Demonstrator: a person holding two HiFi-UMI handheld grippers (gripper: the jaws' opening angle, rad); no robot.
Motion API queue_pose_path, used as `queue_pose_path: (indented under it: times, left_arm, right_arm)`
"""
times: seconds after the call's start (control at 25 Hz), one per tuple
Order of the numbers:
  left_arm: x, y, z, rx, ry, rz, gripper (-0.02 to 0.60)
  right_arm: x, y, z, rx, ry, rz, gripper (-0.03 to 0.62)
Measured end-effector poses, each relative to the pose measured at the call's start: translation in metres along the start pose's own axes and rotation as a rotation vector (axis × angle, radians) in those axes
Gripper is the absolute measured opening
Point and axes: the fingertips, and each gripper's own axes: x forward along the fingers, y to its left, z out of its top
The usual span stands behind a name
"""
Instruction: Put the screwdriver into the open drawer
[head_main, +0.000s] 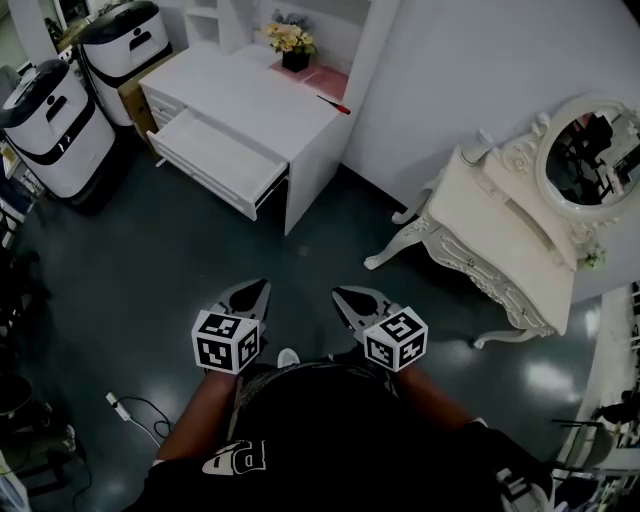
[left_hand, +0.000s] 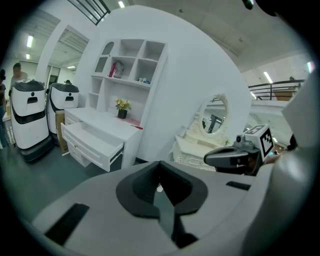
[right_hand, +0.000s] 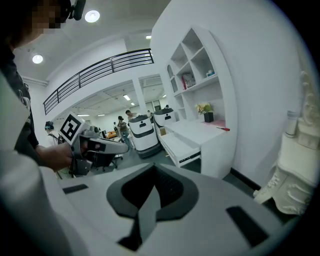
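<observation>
The screwdriver (head_main: 335, 104), red at the handle, lies on top of the white bench (head_main: 250, 95) near its far right corner. It is close to the wall and just beside the pink mat (head_main: 325, 80) at the back of the bench. A dark pot of yellow flowers (head_main: 290, 45) stands on the bench just behind that mat. The drawer (head_main: 210, 150) is pulled out of the front of the bench, well apart from the screwdriver. White shelving (left_hand: 127, 65) rises above the back of the bench. Two white-and-black machines (head_main: 50, 125) stand on the floor to the left of the bench. To the right of the bench, across a stretch of dark floor (head_main: 150, 270), an ornate cream dressing table (head_main: 500, 235) with an oval mirror (head_main: 590, 150) stands against the wall. Both grippers hang over the floor in front of the bench, well apart from it and side by side, each pointing toward it. The left gripper (head_main: 263, 284) has its fingers (left_hand: 140, 190) clenched together with nothing between them. The right gripper (head_main: 337, 292) likewise has its fingers (right_hand: 127, 192) pressed shut on nothing. A thin cable (head_main: 130, 408) lies on the floor to the left of the person, farther from the bench than the grippers.
</observation>
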Motion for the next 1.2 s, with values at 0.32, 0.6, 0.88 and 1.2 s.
queue_pose_path:
  times: [0.32,0.6,0.88,1.2]
  left_arm:
    - [0.004,0.022,0.001,-0.03,0.018,-0.012,0.015]
    - [0.005,0.045,0.002,-0.055,0.01,0.036,0.015]
    - [0.018,0.048,0.009,-0.054,0.025,0.047,0.015]
    - [0.049,0.067,0.041,-0.042,0.03,0.075,0.015]
  right_arm:
    - [0.021,-0.001,0.008,0.001,0.037,-0.007,0.009]
    - [0.034,-0.006,0.002,0.001,0.065,0.016,0.009]
    - [0.062,-0.022,0.018,-0.002,0.052,0.057,0.009]
    - [0.089,-0.056,0.044,0.009,0.032,0.075,0.009]
